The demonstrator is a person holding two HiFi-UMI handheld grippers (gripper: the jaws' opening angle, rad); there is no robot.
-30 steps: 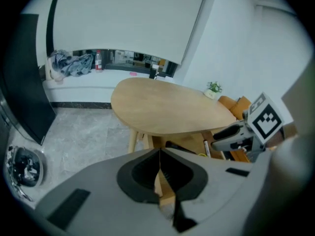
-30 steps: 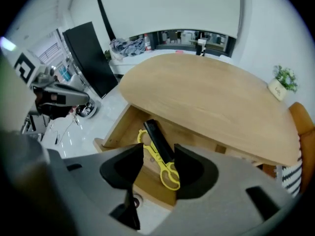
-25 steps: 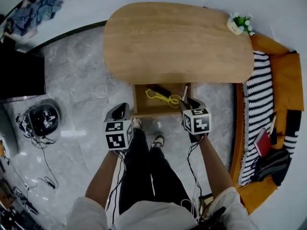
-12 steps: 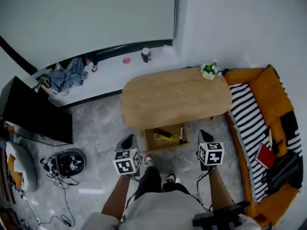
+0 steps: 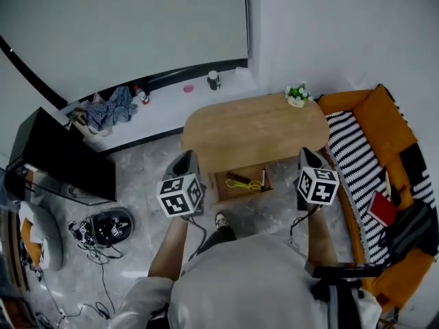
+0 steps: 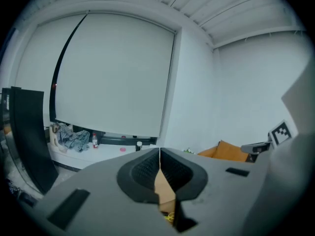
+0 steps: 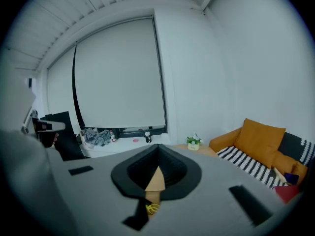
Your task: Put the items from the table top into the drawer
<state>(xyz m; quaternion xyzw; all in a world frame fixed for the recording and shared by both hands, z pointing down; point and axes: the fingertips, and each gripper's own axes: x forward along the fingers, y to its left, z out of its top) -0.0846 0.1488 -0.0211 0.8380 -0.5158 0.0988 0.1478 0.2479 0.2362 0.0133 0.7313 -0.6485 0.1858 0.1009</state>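
Note:
The oval wooden table [image 5: 257, 132] carries only a small potted plant [image 5: 297, 96] at its far right corner. Under its near edge the drawer [image 5: 221, 184] stands open, with yellow scissors [image 5: 240, 183] and a few small dark items inside. My left gripper [image 5: 182, 160] hangs in the air to the left of the drawer, my right gripper [image 5: 308, 157] to its right, both well above the floor. In the left gripper view the jaws [image 6: 160, 150] are shut and hold nothing. The right gripper [image 7: 157, 145] is shut too, also empty. The scissors [image 7: 151, 209] show through the gap below its jaws.
An orange sofa [image 5: 384, 122] with a striped blanket [image 5: 357, 160] and a red book [image 5: 381, 209] stands at the right. A black screen [image 5: 62, 160] leans at the left, with a round black device and cables [image 5: 103, 228] on the floor. Clothes, a bottle and a cup lie on the window ledge [image 5: 171, 91].
Both grippers have risen from the drawer's front and spread apart. The head view has pulled up and back, so the table looks smaller and more of the room shows.

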